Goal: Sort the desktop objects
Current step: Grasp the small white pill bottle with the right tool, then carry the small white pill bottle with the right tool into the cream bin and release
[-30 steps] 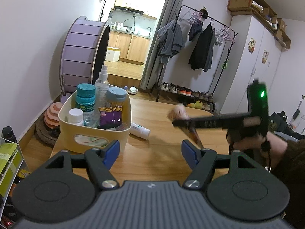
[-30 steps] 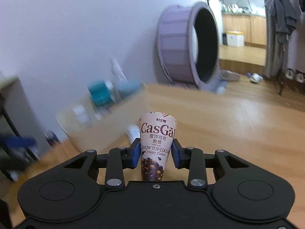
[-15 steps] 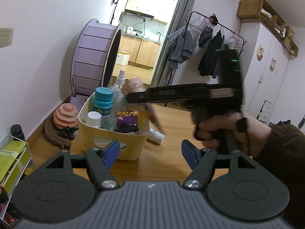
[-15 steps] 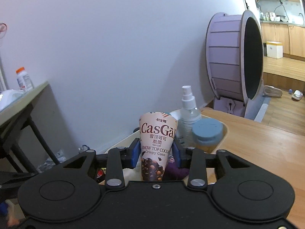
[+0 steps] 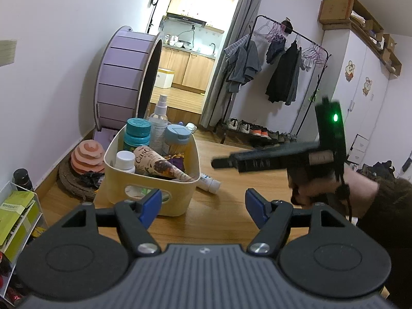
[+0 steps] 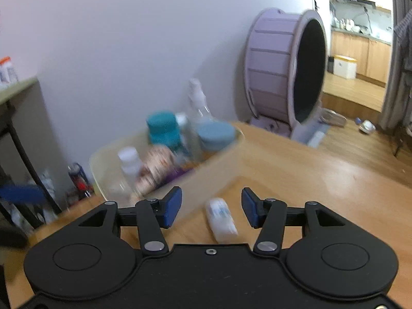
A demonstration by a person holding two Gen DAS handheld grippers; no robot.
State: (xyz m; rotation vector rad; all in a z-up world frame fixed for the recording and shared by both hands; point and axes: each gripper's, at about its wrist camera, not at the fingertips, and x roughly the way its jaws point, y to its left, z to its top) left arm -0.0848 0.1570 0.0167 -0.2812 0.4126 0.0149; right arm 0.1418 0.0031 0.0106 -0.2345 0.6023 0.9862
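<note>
A cream bin (image 5: pixel 180 200) (image 6: pixel 206 172) stands on the wooden desk and holds several bottles. The paper ice-cream cone (image 5: pixel 162 166) (image 6: pixel 154 164) lies slanted inside it, tip over the right rim. A small white bottle (image 5: pixel 208 183) (image 6: pixel 221 219) lies on the desk just right of the bin. My left gripper (image 5: pixel 203 203) hangs open in front of the bin, holding nothing. My right gripper (image 6: pixel 211 207) is empty, its jaws opening, above the white bottle without touching it; in the left wrist view it is a blurred black bar (image 5: pixel 257 161) held by a hand.
A large purple wheel (image 5: pixel 123 82) stands behind the bin by the wall. A pink ringed toy (image 5: pixel 86 158) sits on a round mat left of the desk. A rack with green packets (image 5: pixel 15 216) is at the near left. A clothes rail (image 5: pixel 283 77) stands far back.
The right gripper carried the cone over the bin, let it go there, and drew back to the right with widening jaws. The cone now lies in the bin. The left gripper barely moved.
</note>
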